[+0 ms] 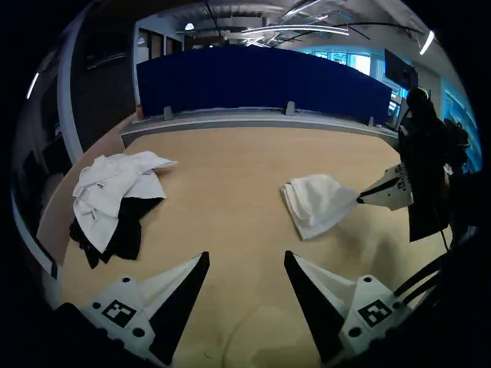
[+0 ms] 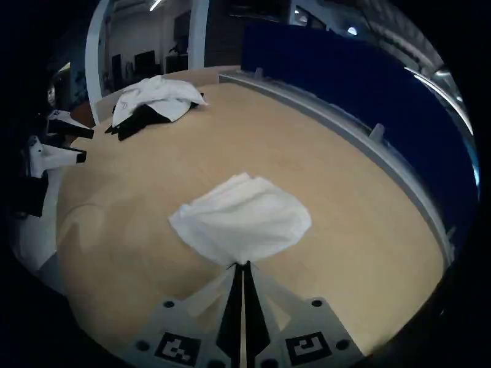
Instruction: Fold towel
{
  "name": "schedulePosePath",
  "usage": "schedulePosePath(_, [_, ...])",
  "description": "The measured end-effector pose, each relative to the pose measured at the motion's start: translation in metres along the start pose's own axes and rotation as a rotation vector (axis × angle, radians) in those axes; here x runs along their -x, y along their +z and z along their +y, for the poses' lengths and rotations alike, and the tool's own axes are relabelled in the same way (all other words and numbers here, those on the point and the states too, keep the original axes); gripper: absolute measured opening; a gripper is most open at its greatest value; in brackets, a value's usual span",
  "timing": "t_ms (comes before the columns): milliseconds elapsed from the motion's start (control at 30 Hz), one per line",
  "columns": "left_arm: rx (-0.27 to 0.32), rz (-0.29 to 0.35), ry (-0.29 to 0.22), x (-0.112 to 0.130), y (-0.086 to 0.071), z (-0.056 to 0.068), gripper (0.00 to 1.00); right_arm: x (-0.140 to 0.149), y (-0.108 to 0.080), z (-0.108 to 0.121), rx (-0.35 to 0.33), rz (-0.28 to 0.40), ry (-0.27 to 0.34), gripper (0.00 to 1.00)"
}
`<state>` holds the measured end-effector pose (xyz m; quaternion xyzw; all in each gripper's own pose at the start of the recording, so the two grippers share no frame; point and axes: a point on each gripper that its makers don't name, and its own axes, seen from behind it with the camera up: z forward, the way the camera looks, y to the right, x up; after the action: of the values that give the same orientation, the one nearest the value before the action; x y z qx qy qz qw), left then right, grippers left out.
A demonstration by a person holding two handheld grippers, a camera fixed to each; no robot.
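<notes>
A folded white towel lies on the wooden table, right of centre in the left gripper view. My right gripper is shut on the near corner of that towel, and the pinched edge bunches into the closed fingers. In the left gripper view the right gripper reaches in from the right and holds the towel's edge. My left gripper stands open over bare table, well short of the towel. It appears far off in the right gripper view as the left gripper, open.
A heap of white and black clothes sits at the table's left end; it is the clothes heap at the far side in the right gripper view. A blue partition runs along the table's back edge.
</notes>
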<state>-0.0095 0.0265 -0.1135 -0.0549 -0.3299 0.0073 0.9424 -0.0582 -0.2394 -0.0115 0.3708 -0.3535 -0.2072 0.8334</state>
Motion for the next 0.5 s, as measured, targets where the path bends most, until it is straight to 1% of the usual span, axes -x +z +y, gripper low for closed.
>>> schedulePosePath(300, [0.000, 0.022, 0.009, -0.014, -0.006, -0.001, 0.90, -0.068, -0.043, 0.012, 0.029, 0.107, -0.049, 0.03])
schedulePosePath(500, [0.006, 0.041, 0.010, -0.026, -0.010, 0.001, 0.90, -0.098, -0.071, 0.021, 0.050, 0.157, -0.068, 0.03])
